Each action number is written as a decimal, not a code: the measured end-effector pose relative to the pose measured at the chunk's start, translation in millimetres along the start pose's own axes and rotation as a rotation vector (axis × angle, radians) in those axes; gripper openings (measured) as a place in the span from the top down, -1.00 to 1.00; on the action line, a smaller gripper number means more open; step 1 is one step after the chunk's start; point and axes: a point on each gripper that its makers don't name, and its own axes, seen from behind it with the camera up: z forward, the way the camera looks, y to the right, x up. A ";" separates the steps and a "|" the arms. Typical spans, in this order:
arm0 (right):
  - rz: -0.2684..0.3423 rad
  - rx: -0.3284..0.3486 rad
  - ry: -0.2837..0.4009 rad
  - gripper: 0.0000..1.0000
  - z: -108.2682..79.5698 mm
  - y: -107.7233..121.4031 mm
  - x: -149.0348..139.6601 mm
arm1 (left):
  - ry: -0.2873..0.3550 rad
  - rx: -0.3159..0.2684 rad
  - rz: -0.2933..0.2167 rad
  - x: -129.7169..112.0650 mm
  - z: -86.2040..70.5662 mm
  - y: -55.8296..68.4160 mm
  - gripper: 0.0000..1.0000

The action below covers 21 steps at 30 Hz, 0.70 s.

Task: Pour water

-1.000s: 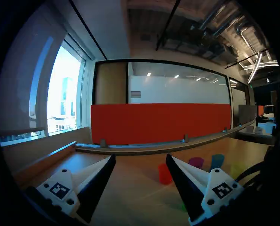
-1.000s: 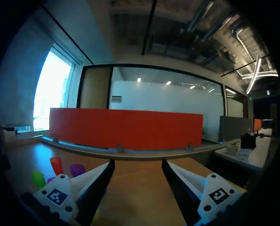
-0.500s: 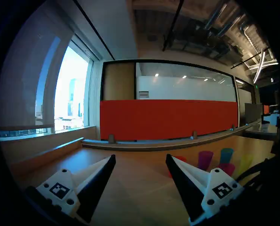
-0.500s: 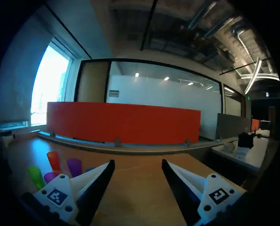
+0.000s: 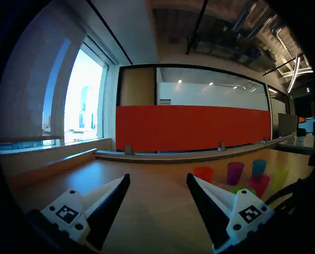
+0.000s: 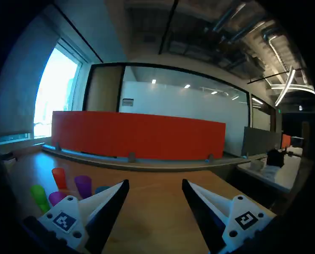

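A: table (image 5: pixel 157 211) top?
B: Wood, smooth, low sheen w/ window glare.
A: And the cups (image 5: pixel 235 172)?
B: Translucent plastic, smooth, slightly glossy.
A: left gripper (image 5: pixel 158 175) fingers (image 5: pixel 225 207)?
B: White matt plastic, black inner faces. right gripper (image 6: pixel 155 181) same.
A: red divider (image 5: pixel 191 127)?
B: Matt, poss. cloth, can't tell. glass wall (image 5: pixel 208 93) above it glossy; ceiling pipes (image 5: pixel 242 19) look like metal.
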 end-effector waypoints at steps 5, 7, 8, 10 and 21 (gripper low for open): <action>-0.003 0.001 -0.006 -0.93 0.2 -2.3 -0.4 | 0.003 -0.001 0.007 0.3 -0.7 4.2 -0.99; 0.000 0.003 -0.005 -0.93 0.0 -3.1 0.2 | 0.005 0.000 0.009 0.5 -2.0 5.9 -0.99; 0.002 0.004 -0.004 -0.93 -0.2 -3.5 0.6 | 0.006 0.000 0.009 0.5 -2.7 6.6 -0.99; 0.003 0.005 -0.003 -0.93 -0.5 -3.4 0.8 | 0.007 -0.001 0.009 0.6 -4.6 8.1 -0.99; 0.009 -0.005 0.005 -0.93 -4.5 5.9 2.1 | 0.002 -0.009 0.011 -5.3 -14.0 16.3 -0.99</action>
